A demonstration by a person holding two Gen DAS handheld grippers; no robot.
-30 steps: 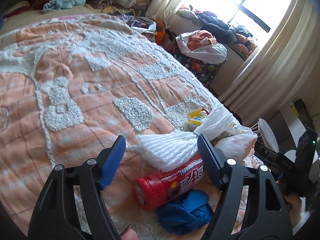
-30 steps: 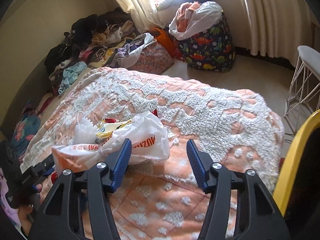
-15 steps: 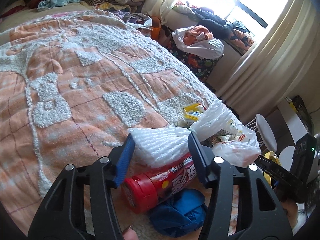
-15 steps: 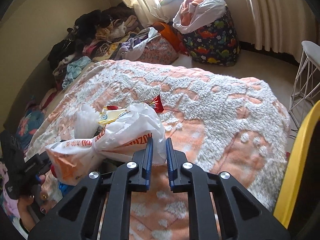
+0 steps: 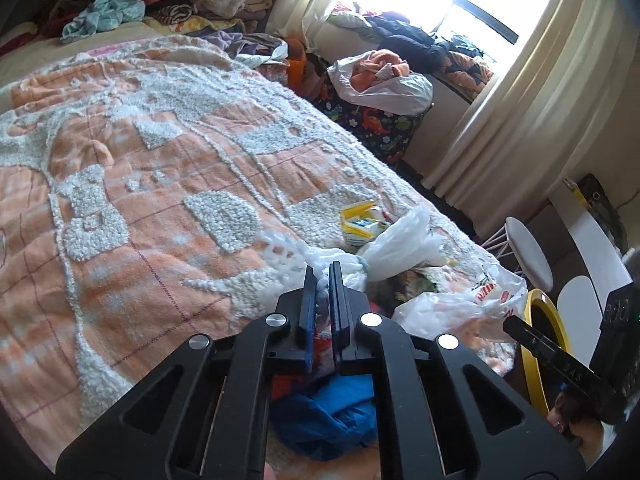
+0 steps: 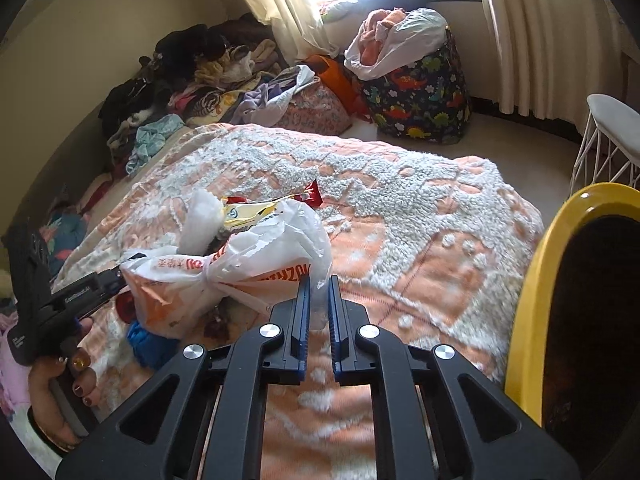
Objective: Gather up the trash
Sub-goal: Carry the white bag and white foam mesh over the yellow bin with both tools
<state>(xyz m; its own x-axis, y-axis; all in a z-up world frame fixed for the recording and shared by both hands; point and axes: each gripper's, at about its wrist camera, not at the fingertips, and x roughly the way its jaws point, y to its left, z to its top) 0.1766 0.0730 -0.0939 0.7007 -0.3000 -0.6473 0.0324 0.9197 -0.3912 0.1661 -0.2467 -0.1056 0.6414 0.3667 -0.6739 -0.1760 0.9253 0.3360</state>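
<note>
My left gripper [image 5: 322, 276] is shut on the white foam net sleeve [image 5: 296, 258] that is tied to a clear plastic bag [image 5: 400, 246] on the orange bedspread [image 5: 132, 152]. My right gripper [image 6: 318, 286] is shut on the edge of a knotted white plastic bag with red print [image 6: 248, 264]. The same bag shows at the right of the left wrist view [image 5: 460, 304]. Under the bags lie a red can [image 6: 126, 306] and a blue crumpled bag [image 5: 328, 408]. Yellow snack wrappers [image 5: 360, 222] lie just beyond.
A yellow-rimmed bin [image 6: 560, 300] stands at the right by the bed edge. A white stool [image 6: 608, 136], a dinosaur-print bag of clothes [image 6: 420, 92] and curtains are on the floor side. Piles of clothes [image 6: 192, 80] lie past the bed.
My left gripper closed from wide open onto the foam sleeve. My right gripper closed on the white printed bag half a second ago and stays shut, moved slightly forward.
</note>
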